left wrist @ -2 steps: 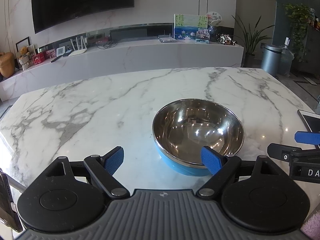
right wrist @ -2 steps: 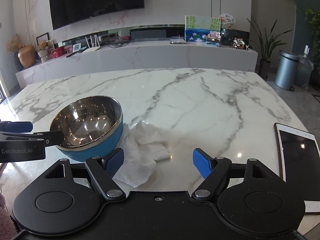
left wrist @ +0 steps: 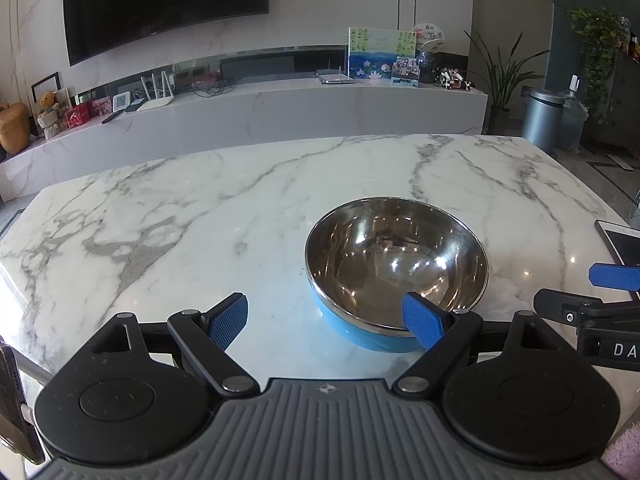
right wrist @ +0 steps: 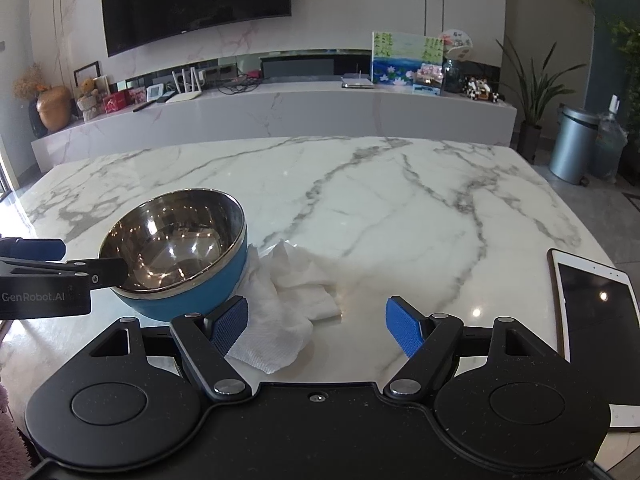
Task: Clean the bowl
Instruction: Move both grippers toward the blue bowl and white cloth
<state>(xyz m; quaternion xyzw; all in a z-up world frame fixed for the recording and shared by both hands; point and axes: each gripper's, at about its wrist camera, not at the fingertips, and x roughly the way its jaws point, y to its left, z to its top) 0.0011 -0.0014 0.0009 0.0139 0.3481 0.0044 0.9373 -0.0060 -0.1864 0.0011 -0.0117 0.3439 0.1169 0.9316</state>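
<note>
A steel bowl with a blue outside stands on the marble table; it also shows in the right wrist view. My left gripper is open and empty, its right finger in front of the bowl's near rim. A crumpled white paper towel lies on the table just right of the bowl. My right gripper is open and empty, its left finger over the towel's near edge. Each gripper shows at the edge of the other's view.
A white tablet lies at the table's right edge. Behind the table runs a low marble console with small items, under a wall TV. A bin and plants stand at the right.
</note>
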